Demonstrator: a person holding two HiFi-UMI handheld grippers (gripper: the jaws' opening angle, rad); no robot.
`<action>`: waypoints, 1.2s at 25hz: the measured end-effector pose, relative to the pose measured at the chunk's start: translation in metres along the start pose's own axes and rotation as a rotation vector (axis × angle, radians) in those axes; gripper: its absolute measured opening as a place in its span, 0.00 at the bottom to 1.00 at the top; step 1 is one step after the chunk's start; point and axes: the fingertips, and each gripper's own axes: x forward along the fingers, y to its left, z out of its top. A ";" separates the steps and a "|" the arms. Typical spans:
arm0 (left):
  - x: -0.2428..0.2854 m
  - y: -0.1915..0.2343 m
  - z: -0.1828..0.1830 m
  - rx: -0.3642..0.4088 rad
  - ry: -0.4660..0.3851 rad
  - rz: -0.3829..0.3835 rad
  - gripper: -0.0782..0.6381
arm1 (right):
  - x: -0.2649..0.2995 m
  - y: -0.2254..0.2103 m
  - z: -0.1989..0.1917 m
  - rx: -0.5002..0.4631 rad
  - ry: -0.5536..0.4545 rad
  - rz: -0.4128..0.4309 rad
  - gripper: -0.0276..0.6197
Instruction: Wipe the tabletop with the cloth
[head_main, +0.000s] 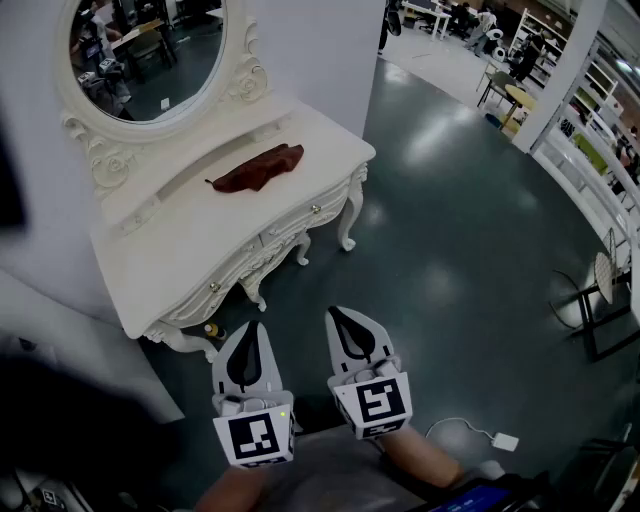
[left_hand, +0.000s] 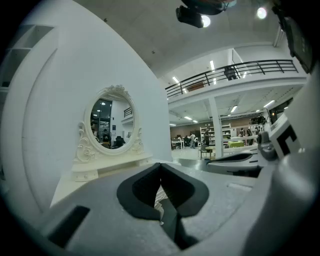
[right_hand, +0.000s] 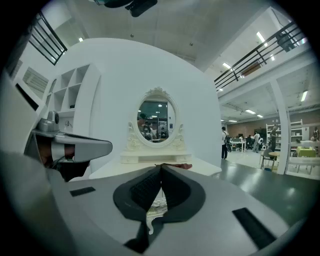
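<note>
White wall (head_main: 310, 40) at the left backs a pale dressing table (head_main: 170, 250) with an oval mirror (head_main: 150, 50) above it. On the tabletop, toward its right end and close to the raised back ledge, lies a dark red cloth (head_main: 258, 168), crumpled and lengthwise. Nothing touches it.

Nearer the onlooker, well short of the table's front edge, the left gripper (head_main: 252, 335) is held roughly level, jaws clenched together with nothing between them. Just beside it, the right gripper (head_main: 338, 318) is likewise closed and empty. Both point toward the table, and the cloth is well apart from either. Grey polished floor (head_main: 450, 230) extends to the right.
</note>
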 end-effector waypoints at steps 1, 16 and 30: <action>0.002 -0.002 -0.001 0.001 0.008 -0.003 0.13 | 0.001 -0.003 -0.001 0.000 0.000 0.001 0.06; 0.061 -0.041 0.007 0.026 0.037 0.026 0.13 | 0.031 -0.075 -0.003 0.063 0.032 0.032 0.07; 0.129 -0.085 0.034 0.073 0.023 0.077 0.13 | 0.068 -0.159 0.019 0.065 0.006 0.094 0.07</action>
